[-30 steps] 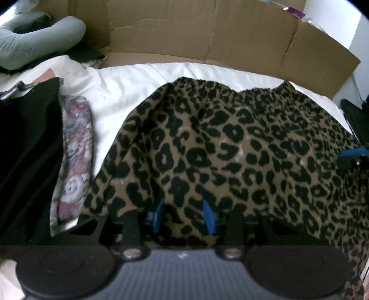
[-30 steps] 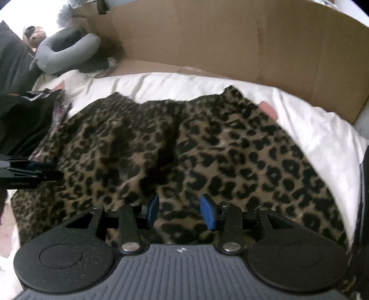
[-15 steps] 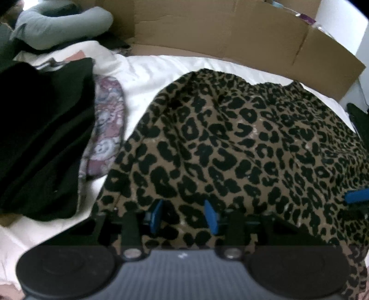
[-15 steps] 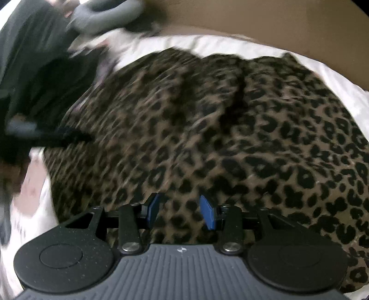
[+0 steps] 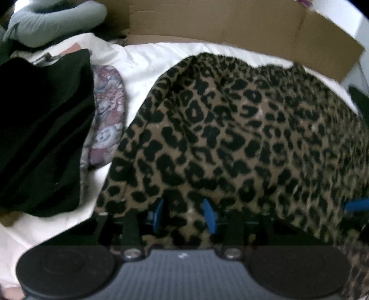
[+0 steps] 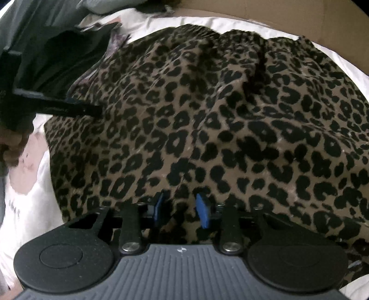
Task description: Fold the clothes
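White bedding covers the bed, with brown cardboard standing along its far edge and a grey neck pillow at the far left. No writing can be read anywhere. A leopard-print garment lies spread across the bedding, beside a black garment and a floral cloth. The left claw and right claw each have leopard fabric between their blue pads; whether they pinch it I cannot tell.
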